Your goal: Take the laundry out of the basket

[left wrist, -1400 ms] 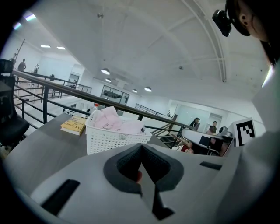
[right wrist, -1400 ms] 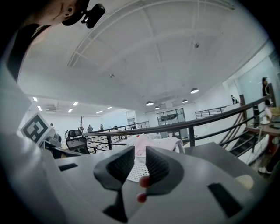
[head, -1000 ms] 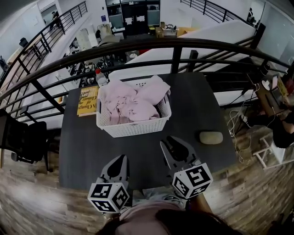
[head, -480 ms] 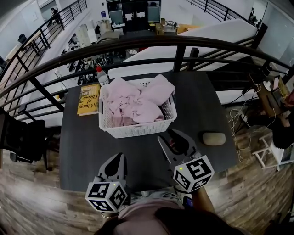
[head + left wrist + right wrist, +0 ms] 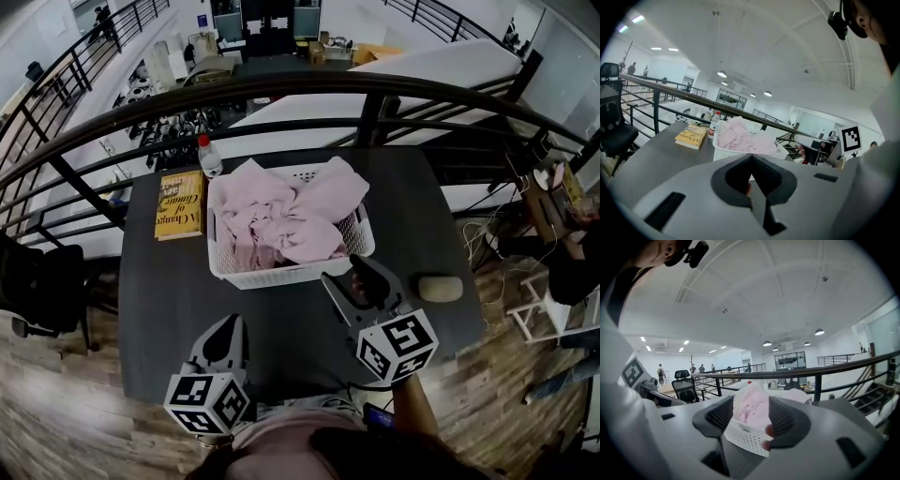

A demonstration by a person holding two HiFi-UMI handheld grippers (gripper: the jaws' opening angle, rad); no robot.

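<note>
Dark table point(image 5: 187, 291) on wood-plank floor point(image 5: 66, 412). Black railing point(image 5: 281, 84) just behind table; lower office level point(image 5: 169, 131) beyond. Black office chair point(image 5: 37, 281) left of table. White ceiling point(image 5: 740, 47), lights lit.

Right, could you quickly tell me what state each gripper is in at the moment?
Left gripper: closed, holding nothing.
Right gripper: open, jaws opening wider, gripping nothing; it points at the basket.
</note>
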